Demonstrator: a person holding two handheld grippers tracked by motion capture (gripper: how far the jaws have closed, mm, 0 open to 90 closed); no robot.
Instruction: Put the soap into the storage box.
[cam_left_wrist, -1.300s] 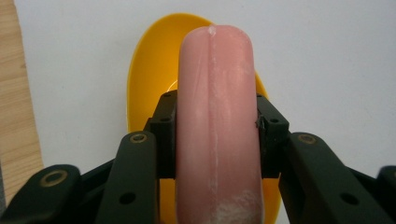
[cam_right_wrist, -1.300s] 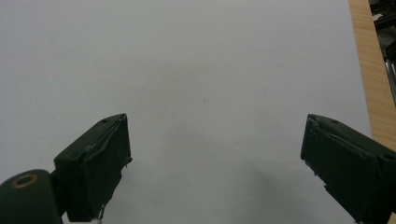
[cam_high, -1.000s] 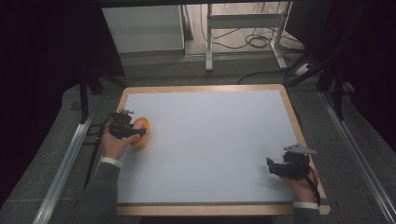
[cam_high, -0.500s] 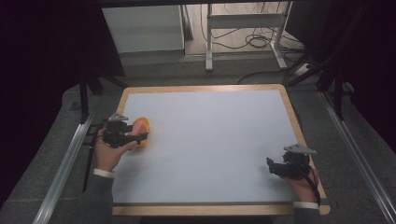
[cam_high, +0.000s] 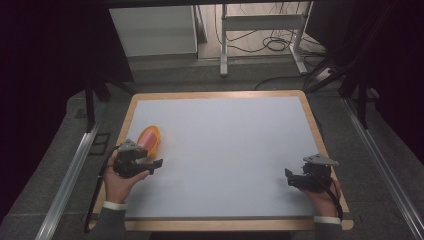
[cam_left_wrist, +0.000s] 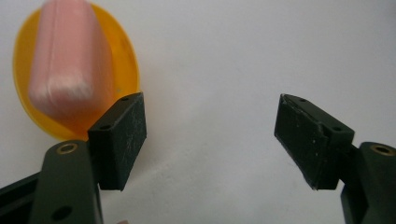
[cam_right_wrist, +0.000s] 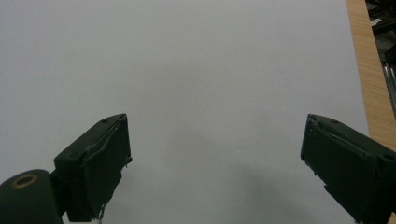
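Black jaws of the left gripper (cam_high: 156, 163) stand spread wide, having just been opening, with bare white table (cam_high: 230, 150) between them and nothing held. The right gripper (cam_high: 288, 176) (near the right edge) is likewise spread and empty. The pink block (cam_high: 146, 138) lies on its orange dish (cam_high: 154, 144) at the table's left, just beyond the left gripper, long axis running near-left to far-right.

The worktop (cam_high: 225, 150) lies bare across its centre, far side and right half; passage there is unobstructed. One obstacle stands near the left edge: an orange dish (cam_high: 149, 140) carrying a pink block (cam_left_wrist: 70, 60), just beyond the left gripper (cam_high: 150, 163). The right gripper (cam_high: 290, 176) faces bare surface.
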